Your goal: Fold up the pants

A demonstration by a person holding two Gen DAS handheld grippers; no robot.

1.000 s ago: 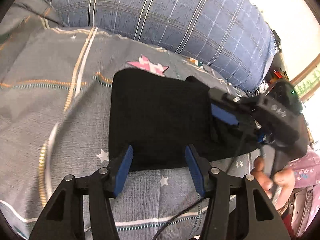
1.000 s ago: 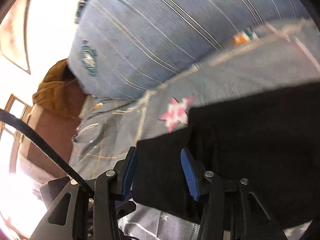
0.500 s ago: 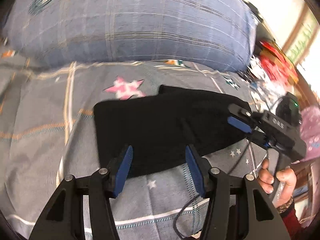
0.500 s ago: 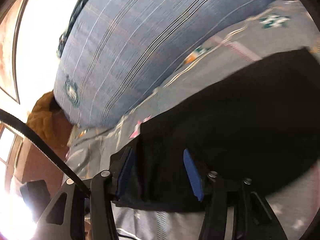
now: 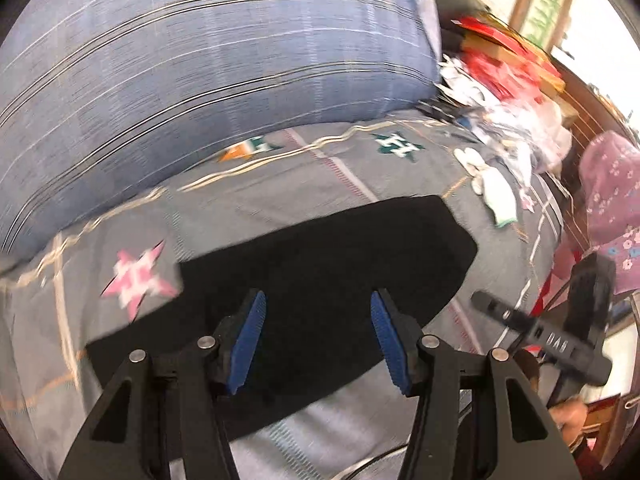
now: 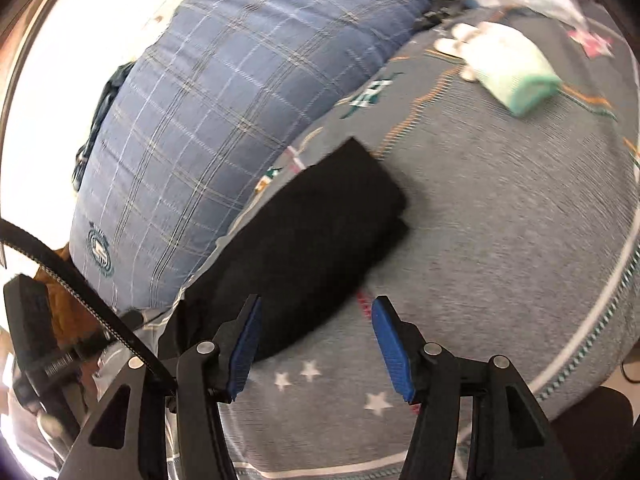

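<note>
The black pants (image 5: 320, 280) lie folded in a flat rectangle on the grey star-patterned bedsheet (image 5: 340, 168). They also show in the right wrist view (image 6: 304, 248). My left gripper (image 5: 318, 336) is open and empty, above the near part of the pants. My right gripper (image 6: 316, 340) is open and empty, above the sheet at the pants' near right edge, with its left finger over the fabric. The right gripper also shows at the right edge of the left wrist view (image 5: 536, 332).
A big blue plaid pillow (image 5: 180, 72) lies behind the pants. A folded mint-and-white cloth (image 6: 516, 76) lies on the sheet to the far right. Red packets and clutter (image 5: 504, 68) sit at the bed's far corner. A brown garment (image 6: 64, 304) lies at the left.
Both grippers have drawn back from the pants and swung to the right. The right gripper no longer straddles the pants' edge and is now over the sheet beside them.
</note>
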